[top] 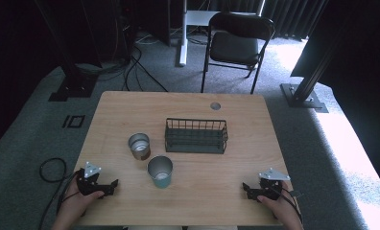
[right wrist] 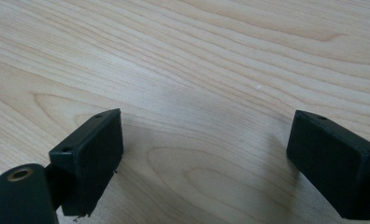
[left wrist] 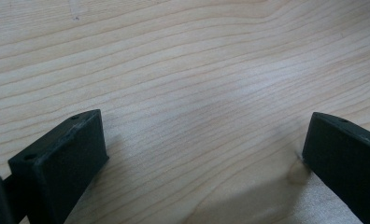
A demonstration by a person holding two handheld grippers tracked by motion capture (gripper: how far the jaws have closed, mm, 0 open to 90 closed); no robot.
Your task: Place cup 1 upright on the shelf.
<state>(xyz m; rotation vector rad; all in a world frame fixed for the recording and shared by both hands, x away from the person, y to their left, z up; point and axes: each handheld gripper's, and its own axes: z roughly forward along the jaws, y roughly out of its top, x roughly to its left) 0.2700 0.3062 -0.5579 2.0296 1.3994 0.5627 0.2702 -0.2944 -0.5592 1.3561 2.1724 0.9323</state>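
Two metal cups stand mid-table in the high view: a steel cup (top: 139,145) and, nearer me, a cup with a bluish base (top: 160,171). A dark wire basket (top: 196,136) sits just right of them. My left gripper (top: 112,186) rests on the table at the near left, held by a hand, pointing right toward the cups. My right gripper (top: 246,188) rests at the near right, pointing left. In the left gripper view the left gripper (left wrist: 204,140) has jaws wide apart over bare wood. The right gripper (right wrist: 206,140) is open the same way.
The wooden table (top: 226,191) has a round cable hole (top: 215,106) near its far edge. A black folding chair (top: 236,45) stands beyond it on grey carpet, with stand feet at both sides and cables on the floor at left.
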